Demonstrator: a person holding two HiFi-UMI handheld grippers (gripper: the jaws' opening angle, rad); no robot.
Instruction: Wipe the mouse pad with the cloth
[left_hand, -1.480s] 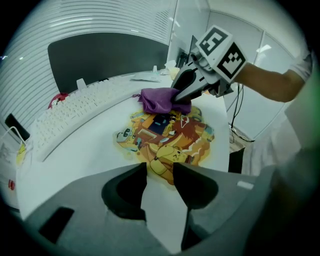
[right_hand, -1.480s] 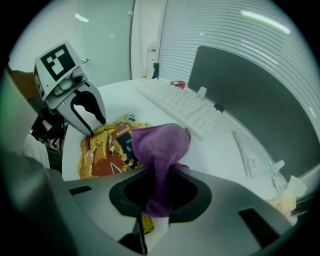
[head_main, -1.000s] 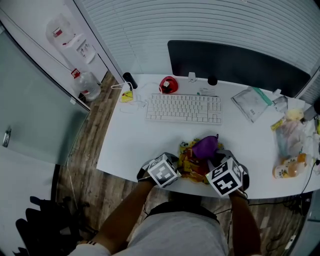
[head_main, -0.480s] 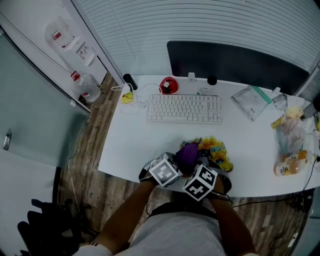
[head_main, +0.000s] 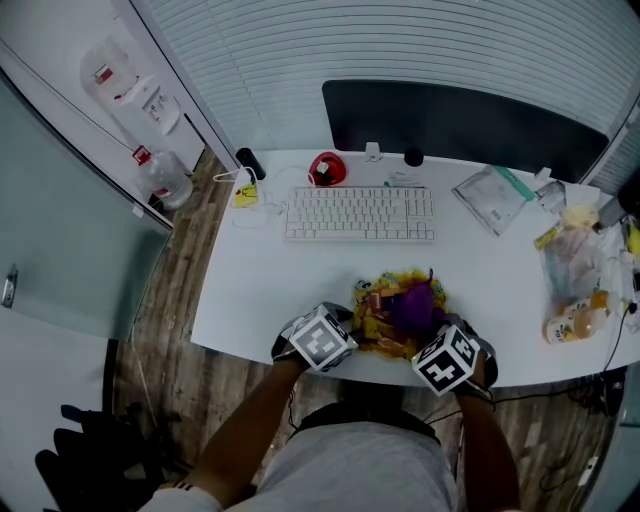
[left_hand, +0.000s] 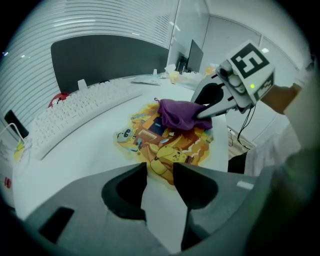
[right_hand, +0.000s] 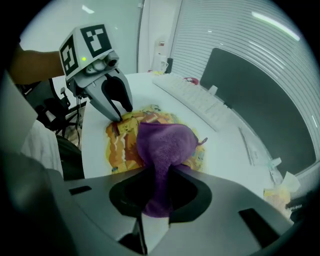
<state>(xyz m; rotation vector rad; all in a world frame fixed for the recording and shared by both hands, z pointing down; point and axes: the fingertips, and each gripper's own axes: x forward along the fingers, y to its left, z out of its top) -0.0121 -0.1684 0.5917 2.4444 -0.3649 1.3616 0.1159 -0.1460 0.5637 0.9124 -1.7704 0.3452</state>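
A colourful cartoon-print mouse pad (head_main: 385, 310) lies on the white desk (head_main: 260, 290) near its front edge. A purple cloth (head_main: 415, 308) rests bunched on the pad's right part. My right gripper (right_hand: 157, 195) is shut on the cloth (right_hand: 162, 142), which hangs out between its jaws onto the pad (right_hand: 122, 140). My left gripper (left_hand: 160, 175) sits at the pad's near left corner with its jaws closed on the pad's edge (left_hand: 150, 137). In the left gripper view the right gripper (left_hand: 200, 114) presses the cloth (left_hand: 177, 114) down.
A white keyboard (head_main: 360, 215) lies behind the pad, with a dark monitor (head_main: 460, 125) beyond it. A red object (head_main: 325, 168) and a cable sit at the back left. A plastic bag (head_main: 495, 200) and bottles (head_main: 570, 325) crowd the right end.
My right gripper swept the cloth left across the pad half a second ago and has now come back to the right. The left gripper has stayed at the pad's corner.
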